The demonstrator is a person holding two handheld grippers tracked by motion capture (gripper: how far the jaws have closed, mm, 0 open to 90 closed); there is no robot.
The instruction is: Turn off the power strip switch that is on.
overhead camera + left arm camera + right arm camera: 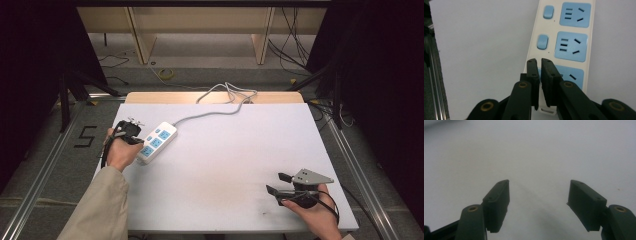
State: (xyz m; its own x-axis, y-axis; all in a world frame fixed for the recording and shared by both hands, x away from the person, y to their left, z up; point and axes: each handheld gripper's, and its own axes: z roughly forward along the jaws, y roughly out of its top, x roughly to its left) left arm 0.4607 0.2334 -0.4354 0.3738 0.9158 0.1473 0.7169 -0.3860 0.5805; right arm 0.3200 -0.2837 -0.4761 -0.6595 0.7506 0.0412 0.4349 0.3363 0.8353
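Observation:
A white power strip [156, 142] with blue sockets and blue switches lies at the table's left, and its grey cable [210, 114] runs off the far edge. My left gripper [129, 133] sits at the strip's near-left end, held in a hand. In the left gripper view its jaws [538, 61] stand over the strip's [564, 32] nearest socket and switch, a thin gap between the pads and nothing in it. My right gripper [276, 182] rests at the near right of the table, jaws wide apart and empty, pointing left; its own view [539, 190] looks onto bare white surface.
The white tabletop [225, 160] ends at a wooden strip at the back. Metal rails run along both sides of the table on the floor. Loose cables lie on the floor behind, and dark stands rise at left and right.

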